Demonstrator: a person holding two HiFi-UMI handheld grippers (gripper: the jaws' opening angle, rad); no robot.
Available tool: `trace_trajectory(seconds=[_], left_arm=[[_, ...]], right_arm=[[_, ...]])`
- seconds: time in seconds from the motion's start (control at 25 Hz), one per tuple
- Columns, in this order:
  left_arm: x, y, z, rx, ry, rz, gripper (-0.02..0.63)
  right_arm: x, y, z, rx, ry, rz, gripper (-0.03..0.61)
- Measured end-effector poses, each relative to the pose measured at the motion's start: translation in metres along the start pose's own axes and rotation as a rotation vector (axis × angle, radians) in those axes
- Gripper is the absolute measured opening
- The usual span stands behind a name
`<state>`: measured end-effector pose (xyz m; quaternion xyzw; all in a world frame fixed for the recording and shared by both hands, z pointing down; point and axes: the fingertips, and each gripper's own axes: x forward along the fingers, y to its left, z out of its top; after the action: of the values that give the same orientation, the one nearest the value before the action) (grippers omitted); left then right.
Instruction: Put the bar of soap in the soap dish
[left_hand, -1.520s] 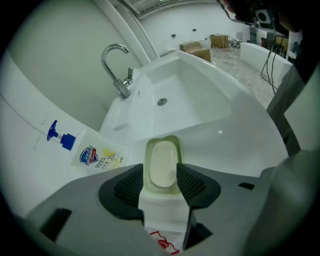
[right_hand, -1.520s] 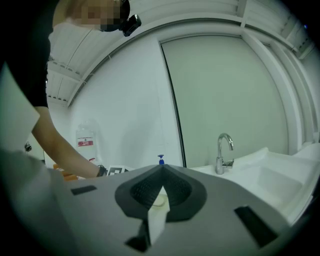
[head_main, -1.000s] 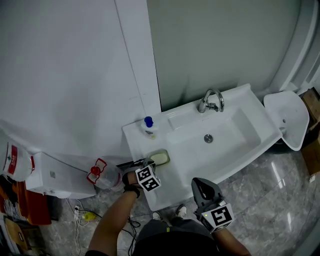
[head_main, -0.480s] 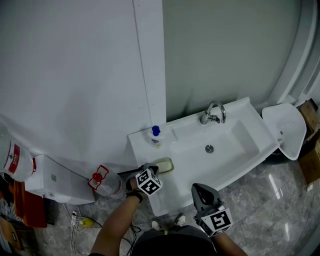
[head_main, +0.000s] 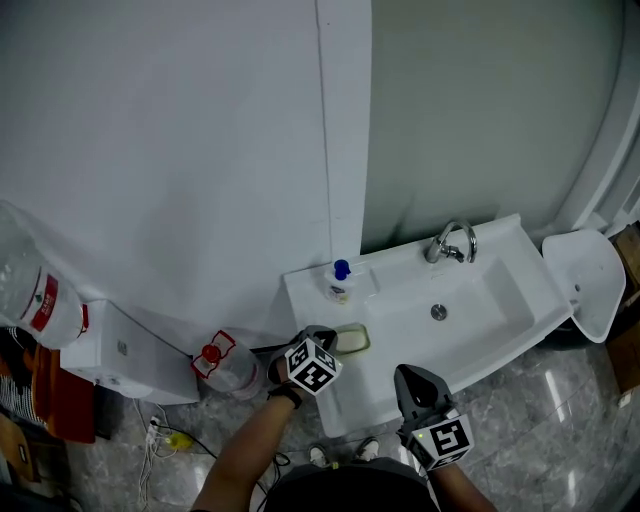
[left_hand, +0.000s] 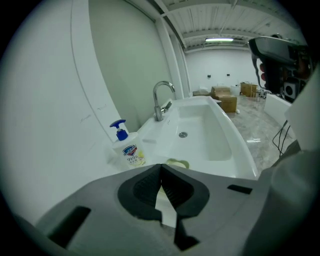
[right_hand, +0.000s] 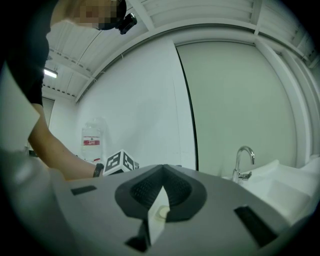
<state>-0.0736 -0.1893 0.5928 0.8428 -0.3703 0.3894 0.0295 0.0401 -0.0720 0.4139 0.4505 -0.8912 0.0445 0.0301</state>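
Observation:
A pale bar of soap (head_main: 352, 338) lies in the green-rimmed soap dish (head_main: 364, 348) on the front left corner of the white sink (head_main: 500, 310). My left gripper (head_main: 327, 335) hovers just left of and above the dish, shut and empty. In the left gripper view the shut jaws (left_hand: 161, 169) meet right in front of the dish (left_hand: 178, 163), hiding part of it. My right gripper (head_main: 409, 373) is in front of the sink's near edge, shut with nothing in it; its own view (right_hand: 162, 172) looks level past the left gripper's marker cube (right_hand: 120, 161).
A pump bottle of hand soap (head_main: 341, 280) stands at the sink's back left corner, the chrome tap (head_main: 452, 243) behind the basin. A large water bottle (head_main: 228, 366) stands on the floor left of the sink. A white wall panel (head_main: 345, 130) rises behind.
My left gripper has lifted up and away from the soap dish, leaving the bar lying in it. The head view has swung, so the sink now sits further right and lower.

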Motion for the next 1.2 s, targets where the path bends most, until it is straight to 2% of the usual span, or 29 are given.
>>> trace_trajectory(seconds=[0.24,0.52,0.76,1.2], left_arm=[[-0.016,0.010,0.009,-0.092,-0.067,0.023,0.020],[-0.047,0.035,0.027,-0.215,-0.184,0.083,0.019],[-0.080,0.058,0.053,-0.254,-0.296,0.149,0.019],[-0.161,0.089,0.103,-0.272,-0.518,0.279,0.018]], right_arm=[[0.021,0.009,0.001,0.017,-0.005,0.035,0.011],[0.037,0.014,0.006,0.021,-0.009,0.064,0.011],[0.040,-0.009,0.005,0.065,-0.024,0.040,0.011],[0.038,-0.035,0.033,0.077,-0.077,0.019,0.011]])
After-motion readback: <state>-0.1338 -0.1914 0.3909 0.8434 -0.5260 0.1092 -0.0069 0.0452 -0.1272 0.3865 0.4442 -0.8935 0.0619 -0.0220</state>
